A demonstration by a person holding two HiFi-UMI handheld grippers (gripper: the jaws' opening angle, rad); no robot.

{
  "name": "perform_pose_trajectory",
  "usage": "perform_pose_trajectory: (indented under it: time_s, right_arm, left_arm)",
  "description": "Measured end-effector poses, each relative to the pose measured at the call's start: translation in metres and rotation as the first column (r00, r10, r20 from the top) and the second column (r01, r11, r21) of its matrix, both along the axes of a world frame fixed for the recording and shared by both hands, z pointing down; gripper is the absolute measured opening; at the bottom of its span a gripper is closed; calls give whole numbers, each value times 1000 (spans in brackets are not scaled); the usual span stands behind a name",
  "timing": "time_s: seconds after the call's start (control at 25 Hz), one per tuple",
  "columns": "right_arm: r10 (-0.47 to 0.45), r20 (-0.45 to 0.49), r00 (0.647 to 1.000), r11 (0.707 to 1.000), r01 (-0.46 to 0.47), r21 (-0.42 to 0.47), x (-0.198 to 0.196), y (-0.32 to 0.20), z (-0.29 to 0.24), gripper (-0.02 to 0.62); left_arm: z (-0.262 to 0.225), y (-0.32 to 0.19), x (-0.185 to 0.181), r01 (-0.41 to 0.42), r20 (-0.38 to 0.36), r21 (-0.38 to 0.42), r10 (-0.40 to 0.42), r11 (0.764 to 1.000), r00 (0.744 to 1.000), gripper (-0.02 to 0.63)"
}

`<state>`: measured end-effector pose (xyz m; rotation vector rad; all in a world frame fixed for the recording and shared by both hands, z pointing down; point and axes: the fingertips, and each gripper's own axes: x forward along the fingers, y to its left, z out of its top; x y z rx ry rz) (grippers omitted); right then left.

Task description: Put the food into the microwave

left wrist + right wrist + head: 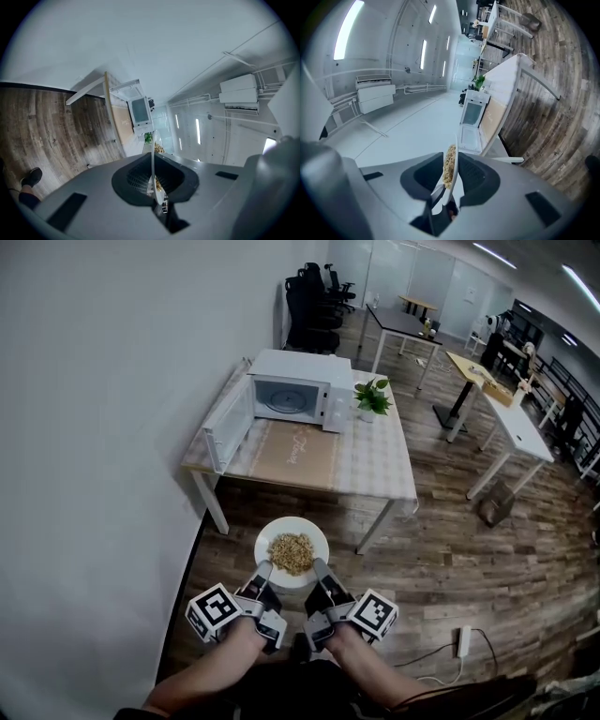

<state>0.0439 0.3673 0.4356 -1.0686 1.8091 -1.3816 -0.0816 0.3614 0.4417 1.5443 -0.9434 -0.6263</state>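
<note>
Head view: white plate (268, 538) up in the air over the wood floor (441, 549), well short of the table (375, 465), with the pile of food (292, 553) sitting mid-plate. Left gripper (265, 571) bites the rim at approx 7 o'clock, right gripper (319, 569) at approx 5 o'clock, both pinching the plate edge, no gap showing. Microwave (302, 388) is at 12 o'clock from the plate, at the table's far end, door (228, 424) swung wide to 9 o'clock, cavity facing the person; potted plant (372, 397) just beside it at 3 o'clock. Only this view gives the plate face-on: round, so no long axis, lying level, food side up. Left gripper view shows it edge-on instead, a thin white line (152, 161) running approx 12 to 6 between the pads, food barely peeking; microwave (139, 110) small beyond it, plus a shoe (32, 177) at 8 o'clock that the other views don't show clearly. Right gripper view: same edge-on plate (453, 174), but here the food (449, 165) is plain on its left face, and the open microwave (472, 114) sits at 1 o'clock.
</note>
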Motion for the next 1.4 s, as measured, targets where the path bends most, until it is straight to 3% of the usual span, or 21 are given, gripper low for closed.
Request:
perform_pose_trajectory:
  time_s: [0.4, 0.6, 0.96, 1.4]
  right_arm:
    - [-45, 25, 999, 997, 46, -56, 50, -36, 16, 35]
    - [-29, 104, 994, 995, 38, -87, 70, -58, 19, 26]
    - [-48, 129, 991, 987, 67, -144, 71, -93, 25, 21]
    - [-25, 77, 997, 988, 36, -149, 53, -159, 24, 21]
  left_arm:
    - [1, -41, 53, 42, 8, -15, -42, 999, 999, 18]
    - [1, -61, 73, 54, -5, 1, -54, 999, 999, 18]
    - [5, -94, 75, 72, 35, -9, -71, 997, 997, 18]
    - [11, -164, 57, 31, -10, -20, -32, 999, 999, 18]
